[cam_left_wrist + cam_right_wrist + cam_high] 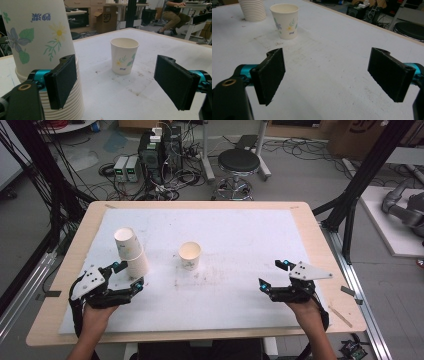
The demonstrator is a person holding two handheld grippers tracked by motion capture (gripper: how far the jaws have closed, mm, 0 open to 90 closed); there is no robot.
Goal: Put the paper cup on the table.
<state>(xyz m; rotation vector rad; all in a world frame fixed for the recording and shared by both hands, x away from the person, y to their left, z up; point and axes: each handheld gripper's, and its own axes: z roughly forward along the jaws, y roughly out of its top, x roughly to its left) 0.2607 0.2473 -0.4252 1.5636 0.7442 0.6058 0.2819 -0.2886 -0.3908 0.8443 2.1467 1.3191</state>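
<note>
An upside-down stack of flowered paper cups [131, 252] stands at the left of the white mat, its top cup leaning a little to the left. My left gripper [127, 275] is open right in front of the stack. In the left gripper view the stack [37, 37] rises just behind the left jaw, outside the gap of the gripper [115, 85]. A single upright cup [190, 255] stands mid-table, and ahead between the jaws [124, 58]. My right gripper [272, 274] rests open at the right with nothing between its pads [327, 75]. The single cup [285, 21] and the stack [253, 10] are far ahead.
The white mat [240, 230] covers a wooden table; a thin wooden stick [340, 315] lies near its right front corner. Beyond the far edge are a black stool [239, 162] and computer boxes with cables [160, 150]. A seated person [175, 15] is in the background.
</note>
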